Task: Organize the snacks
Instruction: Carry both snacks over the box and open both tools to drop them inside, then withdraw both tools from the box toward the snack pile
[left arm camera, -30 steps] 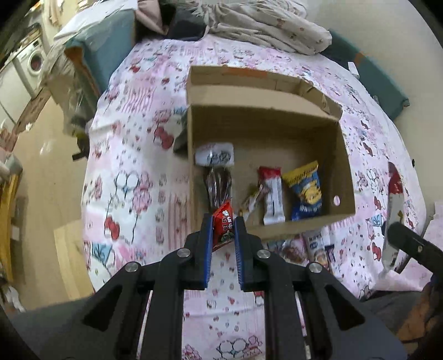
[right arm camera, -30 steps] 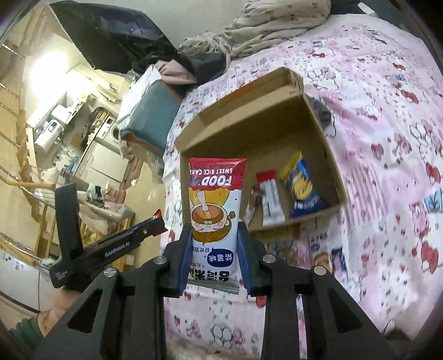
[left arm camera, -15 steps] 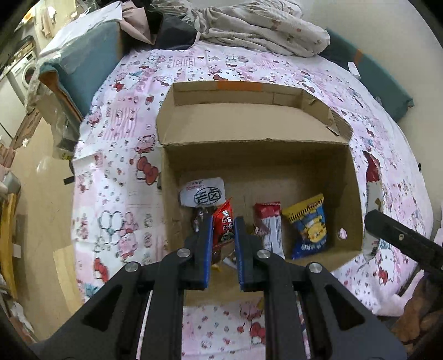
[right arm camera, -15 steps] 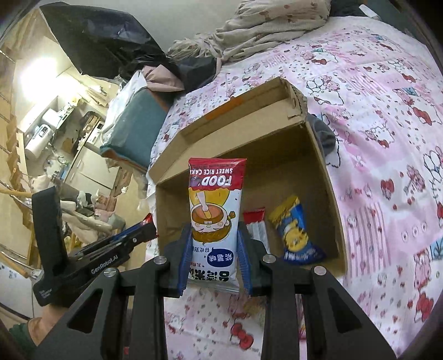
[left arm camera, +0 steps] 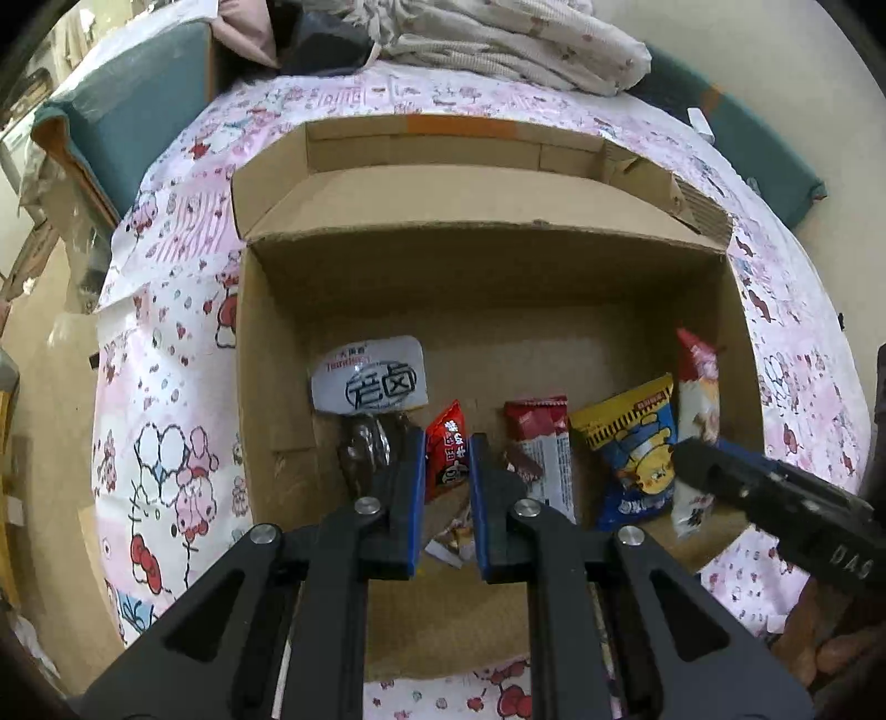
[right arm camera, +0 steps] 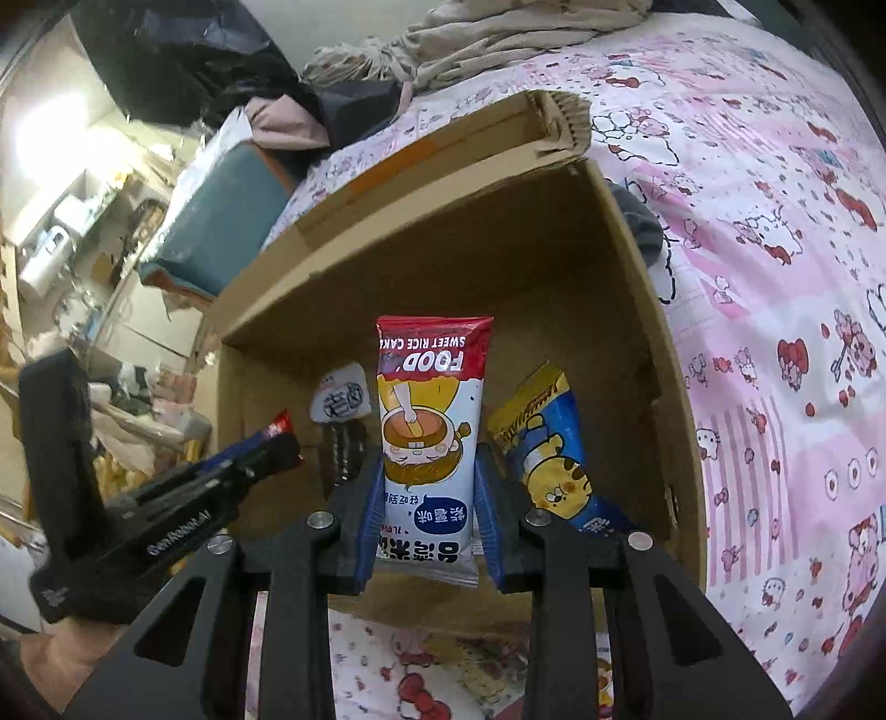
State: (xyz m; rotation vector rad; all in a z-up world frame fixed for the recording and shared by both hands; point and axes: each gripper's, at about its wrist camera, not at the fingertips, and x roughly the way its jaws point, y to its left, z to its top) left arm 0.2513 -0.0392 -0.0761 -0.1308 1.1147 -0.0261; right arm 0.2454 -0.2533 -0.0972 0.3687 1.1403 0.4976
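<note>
An open cardboard box [left arm camera: 487, 277] [right arm camera: 626, 310] lies on the pink cartoon-print bedspread [left arm camera: 166, 310]. My left gripper [left arm camera: 447, 471] is shut on a small red snack packet [left arm camera: 446, 454], held low inside the box. My right gripper [right arm camera: 427, 498] is shut on a white and red sweet rice cake pack [right arm camera: 429, 437], held over the box's right side; it shows in the left wrist view as the rice cake pack [left arm camera: 696, 387]. On the box floor lie a white-label dark pack [left arm camera: 370, 382], a red and white bar [left arm camera: 542, 448] and a yellow-blue bear pack [left arm camera: 637, 443] [right arm camera: 545, 443].
Crumpled bedding [left arm camera: 498, 39] and a teal cushion [left arm camera: 127, 116] lie beyond the box. A dark grey cloth [right arm camera: 642, 221] sits against the box's right outer wall. The bed's left edge drops to the floor [left arm camera: 44, 387]. The left gripper's body [right arm camera: 138, 515] is beside the box's left wall.
Both grippers have moved forward and down, from in front of the box to inside its opening, each still holding its packet. The box fills much more of both views.
</note>
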